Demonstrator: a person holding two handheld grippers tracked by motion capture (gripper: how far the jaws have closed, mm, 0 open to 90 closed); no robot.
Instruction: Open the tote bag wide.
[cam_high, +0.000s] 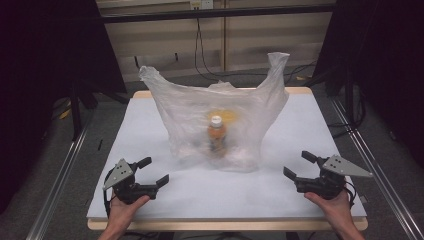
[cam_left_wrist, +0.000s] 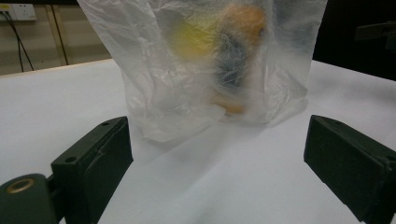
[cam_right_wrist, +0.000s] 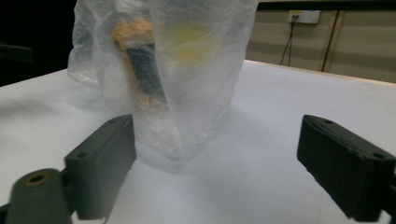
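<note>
1. Where the white table (cam_high: 150, 125) meets its wooden rim, bare surface on every side of the plastic bag (cam_high: 220, 115); widest clear strips at 9 and 3 o'clock of the bag, a narrower band at 6 o'clock toward the near edge.
2. Standing upright at the table's centre, handles raised at 11 and 1 o'clock; inside, an orange bottle (cam_high: 216, 135) with a white cap, upright, and something yellow (cam_high: 225, 116) behind it at 12 o'clock, blurred through the film.
3. Held low near the front edge at 7 o'clock of the bag: left gripper (cam_high: 152, 172), well apart from the bag, pointed toward 2 o'clock, jaws spread wide with nothing between them.
4. At 4 o'clock of the bag: right gripper (cam_high: 300, 165), also well apart, aimed toward 10 o'clock, jaws released and empty.
5. In the left gripper view, bag (cam_left_wrist: 205, 65) straight ahead beyond the jaws, open tabletop between; same in the right gripper view (cam_right_wrist: 163, 70).
6. Both hands gripping from below the near edge, forearms angled slightly inward.
</note>
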